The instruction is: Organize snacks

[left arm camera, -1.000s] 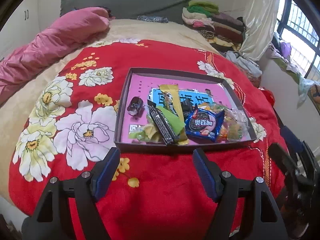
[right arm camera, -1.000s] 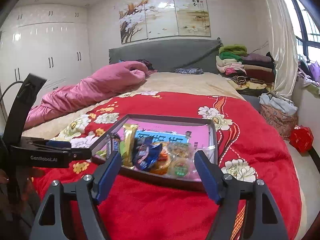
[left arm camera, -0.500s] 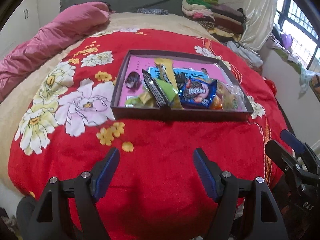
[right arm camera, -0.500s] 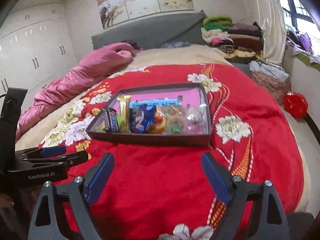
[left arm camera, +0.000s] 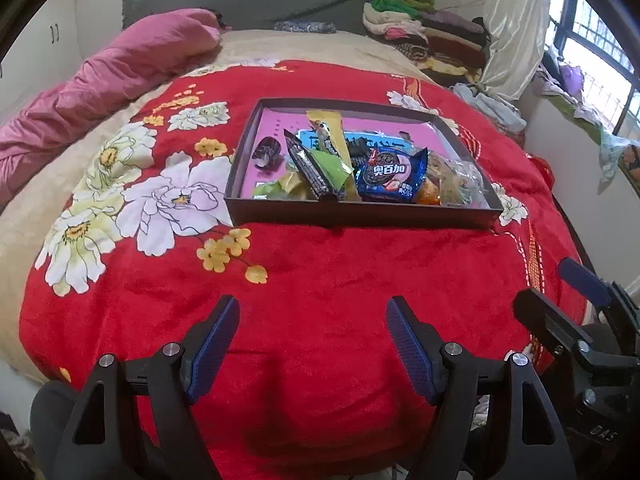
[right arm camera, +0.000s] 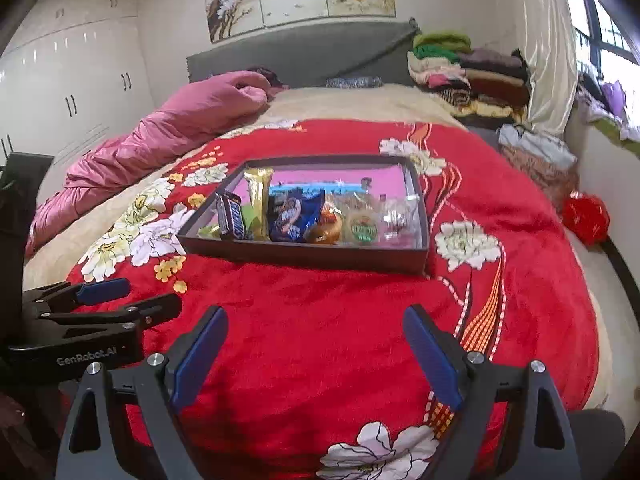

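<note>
You've pulled both grippers back from the snack tray (left arm camera: 362, 216); left gripper (left arm camera: 312, 340) and right gripper (right arm camera: 316, 346) gape empty. All snacks, Oreo pack (left arm camera: 390, 176) included, sit in it well ahead, perhaps finished.

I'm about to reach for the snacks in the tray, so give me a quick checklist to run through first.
1. Left gripper open, empty: ok.
2. Right gripper open, empty: ok.
3. Tray flat on the blanket: ok.
4. Path to the tray free of clutter: ok.
5. Blue cookie pack on top, reachable: ok.
6. Snacks sorted: not ok, they lie piled at the near edge.
</note>
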Demonstrator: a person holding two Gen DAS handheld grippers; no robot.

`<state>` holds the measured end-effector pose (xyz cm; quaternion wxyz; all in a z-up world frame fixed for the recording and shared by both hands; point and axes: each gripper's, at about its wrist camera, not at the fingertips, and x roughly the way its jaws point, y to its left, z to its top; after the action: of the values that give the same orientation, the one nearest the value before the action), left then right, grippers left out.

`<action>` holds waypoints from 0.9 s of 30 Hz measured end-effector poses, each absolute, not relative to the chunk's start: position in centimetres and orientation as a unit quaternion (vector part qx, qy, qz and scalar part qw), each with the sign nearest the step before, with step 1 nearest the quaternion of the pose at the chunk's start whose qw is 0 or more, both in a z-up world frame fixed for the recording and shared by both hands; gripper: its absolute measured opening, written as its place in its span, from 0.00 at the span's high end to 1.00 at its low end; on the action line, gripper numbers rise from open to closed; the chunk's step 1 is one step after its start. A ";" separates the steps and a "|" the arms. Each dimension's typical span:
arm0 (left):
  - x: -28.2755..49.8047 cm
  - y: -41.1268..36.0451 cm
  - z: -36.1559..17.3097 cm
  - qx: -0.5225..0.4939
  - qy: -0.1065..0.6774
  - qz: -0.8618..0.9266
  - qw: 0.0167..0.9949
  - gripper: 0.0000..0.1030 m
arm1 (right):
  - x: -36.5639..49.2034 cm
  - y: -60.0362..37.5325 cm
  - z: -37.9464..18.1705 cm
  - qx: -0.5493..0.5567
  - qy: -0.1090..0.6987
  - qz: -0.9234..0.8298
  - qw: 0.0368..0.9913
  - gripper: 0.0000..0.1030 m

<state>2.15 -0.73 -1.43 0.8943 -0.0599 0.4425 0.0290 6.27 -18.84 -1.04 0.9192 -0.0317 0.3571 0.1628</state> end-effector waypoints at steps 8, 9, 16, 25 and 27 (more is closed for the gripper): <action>2.0 -0.4 -1.2 -0.066 0.438 0.033 0.896 0.25 | 6.5 -19.5 -1.4 0.027 0.392 0.144 0.908 0.13; 2.1 -0.4 -1.3 -0.065 0.438 0.033 0.896 0.25 | 6.5 -19.4 -1.5 0.021 0.389 0.143 0.910 0.13; 2.1 -0.3 -1.2 -0.065 0.438 0.035 0.896 0.25 | 7.2 -19.7 -2.5 0.002 0.383 0.137 0.913 0.13; 2.3 -0.2 -1.4 -0.067 0.442 0.037 0.894 0.25 | 7.4 -19.2 -2.7 -0.013 0.383 0.141 0.913 0.12; 2.3 -0.2 -1.4 -0.067 0.444 0.037 0.893 0.25 | 7.3 -19.0 -2.7 -0.019 0.380 0.144 0.913 0.12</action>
<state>2.31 -0.16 -1.41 0.8928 -0.0665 0.4440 0.0371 7.35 -19.02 -2.72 0.9133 -0.0192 0.3805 0.1439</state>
